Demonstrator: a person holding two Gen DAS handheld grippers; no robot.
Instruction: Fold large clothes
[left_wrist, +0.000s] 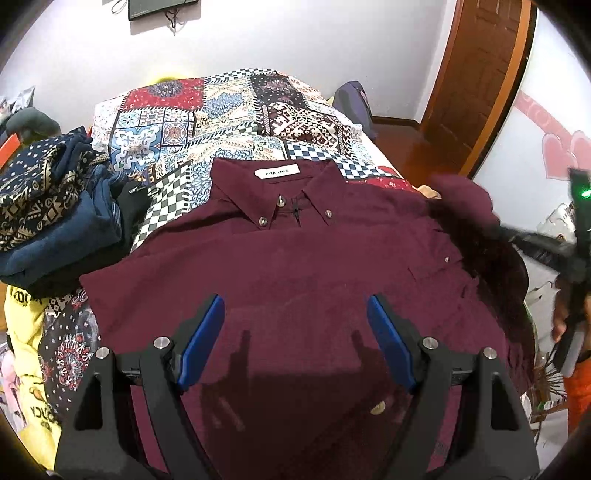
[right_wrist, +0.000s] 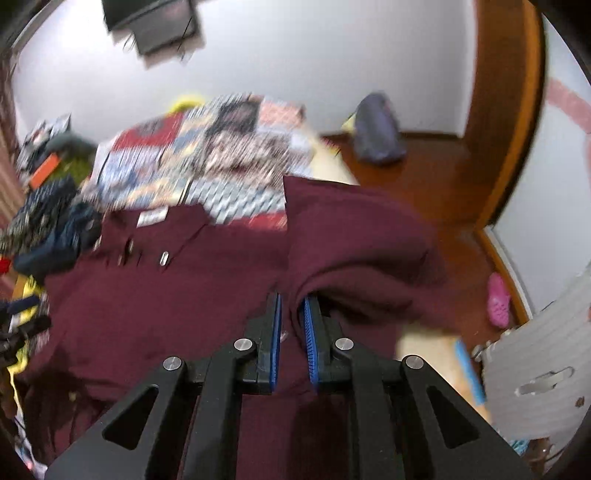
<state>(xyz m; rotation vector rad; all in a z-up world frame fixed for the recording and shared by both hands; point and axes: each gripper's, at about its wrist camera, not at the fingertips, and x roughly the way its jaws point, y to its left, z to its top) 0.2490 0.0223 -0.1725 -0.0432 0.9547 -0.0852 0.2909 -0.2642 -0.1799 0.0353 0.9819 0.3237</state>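
From my right wrist camera, blurred by motion, my right gripper (right_wrist: 292, 308) had its blue pads nearly together, pinching a fold of the maroon shirt (right_wrist: 177, 295). The gathered sleeve (right_wrist: 354, 236) rose above the pinch. The shirt's collar (right_wrist: 162, 236) lay toward the patchwork bedspread (right_wrist: 221, 155). A pink slipper (right_wrist: 498, 301) sat on the wooden floor (right_wrist: 424, 173).

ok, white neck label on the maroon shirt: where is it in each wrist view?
Left wrist: the white label sits upper centre, inside the collar of the maroon shirt, sharp.
Right wrist: the label sits left of centre, blurred, at the collar of the shirt.
Shared landmark: the patchwork bedspread behind the collar.
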